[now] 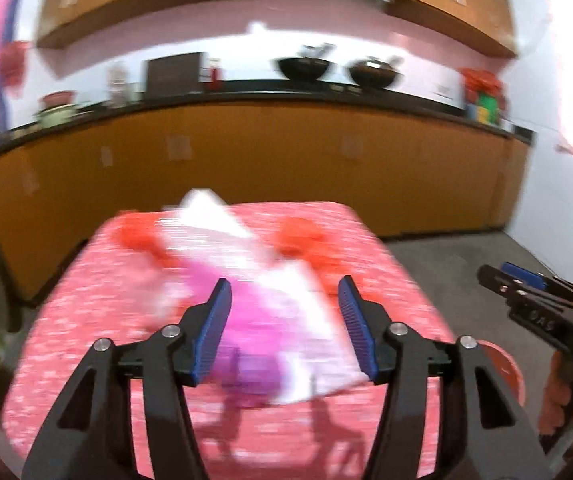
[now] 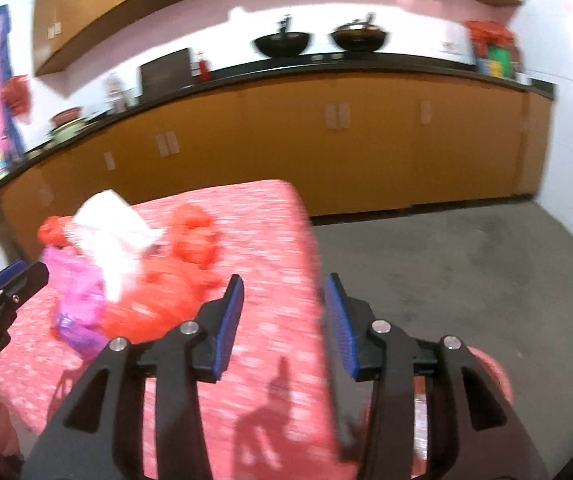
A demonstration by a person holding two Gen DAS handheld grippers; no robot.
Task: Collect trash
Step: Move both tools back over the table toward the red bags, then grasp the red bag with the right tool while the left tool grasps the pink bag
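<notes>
A heap of trash lies on the table with the pink patterned cloth point(image 1: 386, 280) point(image 2: 270, 220): a white wrapper point(image 1: 214, 220) point(image 2: 110, 228), a pink and purple packet point(image 1: 246, 332) point(image 2: 74, 300) and a red plastic bag point(image 1: 298, 236) point(image 2: 158, 300). My left gripper point(image 1: 284, 296) hangs open above the heap, blue pads apart, nothing pressed between them. My right gripper point(image 2: 282, 292) is open over the table's right edge, clear of the trash. Each gripper shows at the other view's edge point(image 1: 526, 288) point(image 2: 2, 284). Both views are motion-blurred.
Behind the table runs a long orange cabinet counter point(image 1: 286, 152) point(image 2: 326, 140) with two dark woks point(image 1: 304, 66) point(image 2: 282, 42), a bottle and bags on top. Grey floor point(image 2: 446, 260) spreads to the right. A red round object point(image 1: 502, 364) sits low at the table's near corner.
</notes>
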